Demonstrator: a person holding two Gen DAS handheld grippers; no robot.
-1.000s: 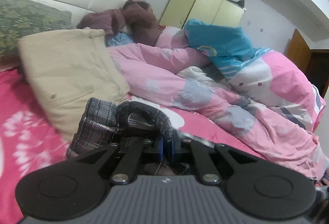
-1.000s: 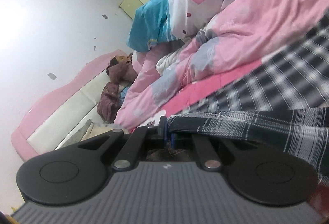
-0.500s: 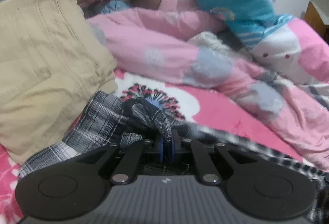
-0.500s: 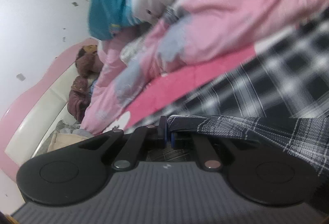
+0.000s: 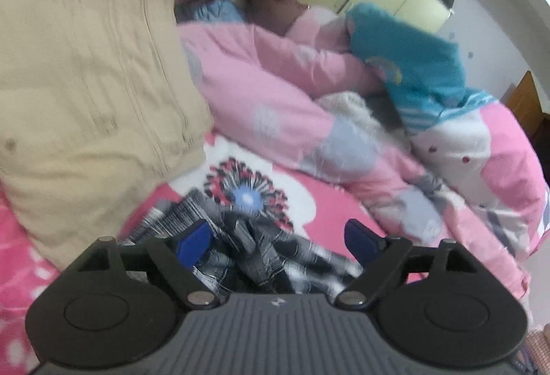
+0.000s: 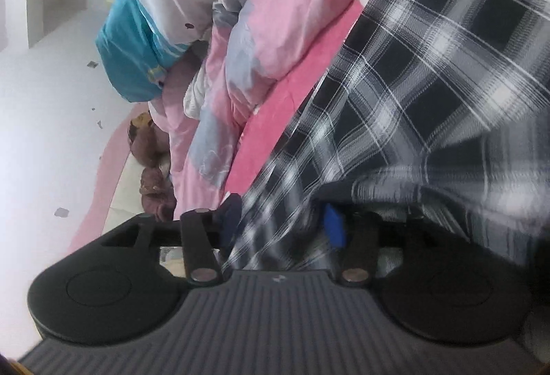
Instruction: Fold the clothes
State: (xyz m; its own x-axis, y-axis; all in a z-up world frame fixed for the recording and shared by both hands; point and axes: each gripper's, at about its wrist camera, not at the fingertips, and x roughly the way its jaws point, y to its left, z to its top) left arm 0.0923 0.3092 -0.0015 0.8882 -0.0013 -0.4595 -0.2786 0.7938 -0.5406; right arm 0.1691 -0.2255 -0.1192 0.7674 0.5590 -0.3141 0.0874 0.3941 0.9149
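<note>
Left gripper (image 5: pixel 276 239) jaws just sprung wide, released; plaid garment (image 5: pixel 240 244) bunched loose between, on pink sheet (image 5: pixel 330 206), tan trousers (image 5: pixel 89 99) at ten o'clock. Right gripper (image 6: pixel 280 225) opening too, cloth slack between pads. Withdraw straight back, avoid snagging fold.

Plaid shirt (image 6: pixel 429 72) soft woven cloth; tongs (image 5: pixel 276 242) matt black plastic

A black, grey and white plaid garment (image 5: pixel 247 247) lies bunched in soft folds at the lower centre of the left wrist view, on the pink bed. In the right wrist view the same checked cloth (image 6: pixel 429 72) fills the right half, spread wide, rumpled at the bottom.
</note>
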